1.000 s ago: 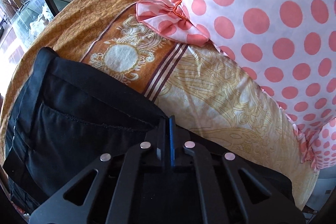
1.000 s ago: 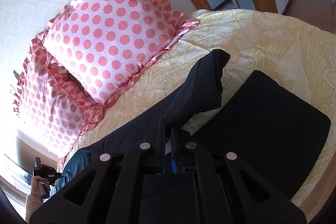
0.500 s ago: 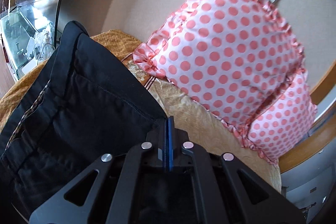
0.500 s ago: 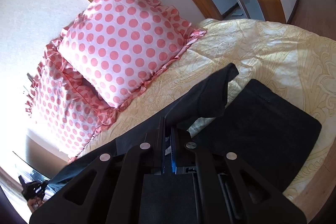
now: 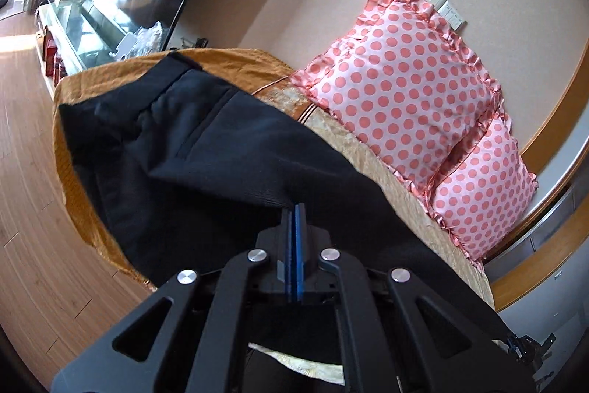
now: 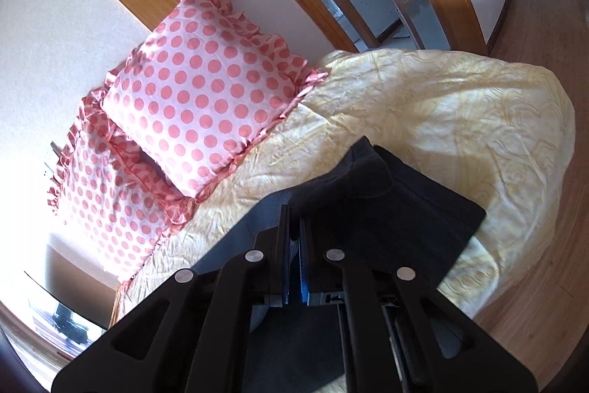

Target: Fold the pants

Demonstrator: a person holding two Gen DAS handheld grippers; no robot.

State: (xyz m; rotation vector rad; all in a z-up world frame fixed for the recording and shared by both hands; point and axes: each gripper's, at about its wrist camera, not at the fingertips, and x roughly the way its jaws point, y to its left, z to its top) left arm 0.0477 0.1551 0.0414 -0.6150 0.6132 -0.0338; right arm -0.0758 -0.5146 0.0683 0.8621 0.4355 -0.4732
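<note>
The bed [image 6: 460, 105], under its yellow patterned cover, carries everything, with two pink polka-dot pillows [image 5: 401, 83] propped at the head against the wall. The black pants [image 5: 206, 164] stretch along the near side of the bed, waistband and pocket out toward the orange-draped corner, the leg end doubled over on itself down by the other corner. Left tongs [image 5: 295, 209] are pinched tight on a lifted fold of the dark cloth. Right tongs [image 6: 293, 212] are clamped on the leg end [image 6: 364, 172], which rises in a peak above a flat dark panel. This looks like mid-fold, one end being carried toward the other. Next call: bring both held edges together square, lower them flat, then let go.
</note>
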